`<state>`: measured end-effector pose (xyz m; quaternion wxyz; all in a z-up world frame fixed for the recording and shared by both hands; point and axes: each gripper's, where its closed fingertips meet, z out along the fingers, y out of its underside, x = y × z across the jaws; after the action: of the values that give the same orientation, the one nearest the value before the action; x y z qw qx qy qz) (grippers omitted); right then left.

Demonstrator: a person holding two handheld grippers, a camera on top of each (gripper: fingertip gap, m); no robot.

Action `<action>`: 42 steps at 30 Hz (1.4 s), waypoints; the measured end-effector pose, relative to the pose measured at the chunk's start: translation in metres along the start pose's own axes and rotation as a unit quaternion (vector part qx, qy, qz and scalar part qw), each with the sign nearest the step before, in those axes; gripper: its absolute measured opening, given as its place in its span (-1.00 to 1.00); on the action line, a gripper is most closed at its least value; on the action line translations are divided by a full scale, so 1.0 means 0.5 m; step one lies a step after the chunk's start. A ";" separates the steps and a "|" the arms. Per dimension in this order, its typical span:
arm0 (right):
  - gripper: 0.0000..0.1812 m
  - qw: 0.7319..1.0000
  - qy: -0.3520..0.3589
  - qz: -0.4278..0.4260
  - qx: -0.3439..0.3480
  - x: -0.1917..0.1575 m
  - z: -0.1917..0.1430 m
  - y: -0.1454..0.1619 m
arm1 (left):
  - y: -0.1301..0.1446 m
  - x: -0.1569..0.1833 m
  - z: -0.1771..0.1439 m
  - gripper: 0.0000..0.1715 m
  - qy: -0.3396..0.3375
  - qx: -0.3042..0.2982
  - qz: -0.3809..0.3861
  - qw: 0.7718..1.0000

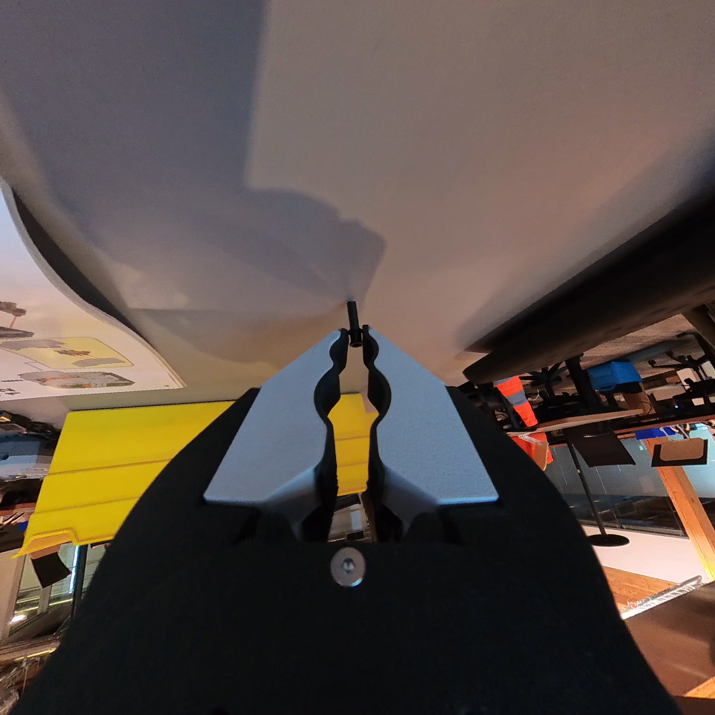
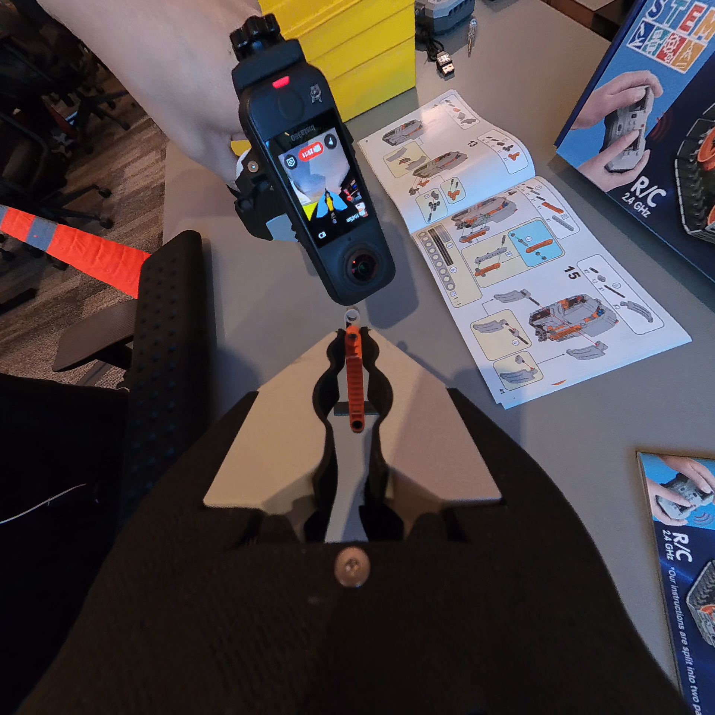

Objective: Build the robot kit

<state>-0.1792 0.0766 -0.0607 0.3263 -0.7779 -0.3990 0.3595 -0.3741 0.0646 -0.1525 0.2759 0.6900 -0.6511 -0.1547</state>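
Left wrist view: the left gripper (image 1: 354, 336) pinches a small black pin (image 1: 353, 323) at its fingertips, long axis pointing straight out toward the pale tabletop (image 1: 425, 154) — the view is upside down. A yellow bin (image 1: 154, 464) lies behind.

Right wrist view: the right gripper (image 2: 353, 336) clamps an orange beam (image 2: 354, 379), long axis running back between the fingers, a small grey piece (image 2: 352, 315) at its far tip. The left gripper's camera (image 2: 309, 185) hangs just beyond; an instruction booklet (image 2: 522, 251) lies right on the grey table (image 2: 561, 445).
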 end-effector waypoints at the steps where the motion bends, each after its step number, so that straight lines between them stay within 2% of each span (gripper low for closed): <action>1: -0.94 1.000 0.000 0.001 0.000 0.000 0.000 0.000 | -0.001 0.001 0.001 -0.96 0.002 0.000 -0.001 1.000; 20: -0.94 1.000 -0.004 0.008 -0.007 0.003 0.005 0.007 | 0.007 0.008 0.013 -0.96 0.035 -0.006 -0.031 0.999; 42: -0.94 1.000 -0.010 0.011 -0.016 0.000 0.006 0.014 | -0.014 0.007 0.000 -0.96 0.052 -0.084 0.002 0.995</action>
<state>-0.1789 0.0742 -0.0676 0.3065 -0.7835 -0.3994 0.3642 -0.3679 0.0611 -0.1563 0.3666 0.6702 -0.6220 -0.1718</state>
